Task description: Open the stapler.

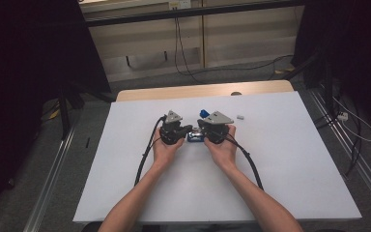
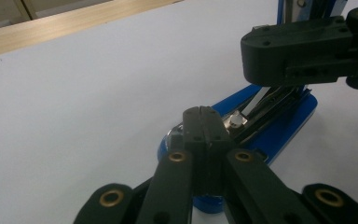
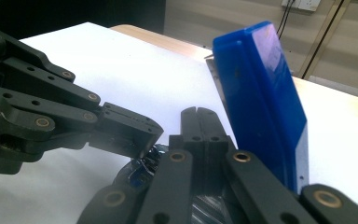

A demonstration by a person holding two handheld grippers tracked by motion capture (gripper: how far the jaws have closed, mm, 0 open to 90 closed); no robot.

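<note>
A blue stapler (image 1: 194, 137) lies opened on the white table (image 1: 270, 169), between my two grippers. Its blue top cover (image 3: 261, 102) stands tilted up beside my right gripper (image 3: 196, 112), whose jaws are shut with nothing between them. My left gripper (image 2: 201, 112) is shut too, and its tip rests over the stapler's blue base (image 2: 279, 135) and metal magazine. In the high view the left gripper (image 1: 187, 129) points right and the right gripper (image 1: 200, 130) points left, their tips almost meeting over the stapler. The right gripper (image 2: 249, 60) hangs above the magazine. The left gripper (image 3: 154, 133) touches the stapler's front end.
A small white piece (image 1: 240, 117) lies on the table to the right of the grippers. The table's wooden far edge (image 1: 198, 91) runs behind them. Cables trail from both grippers toward the person. Dark stands and floor cables flank the table.
</note>
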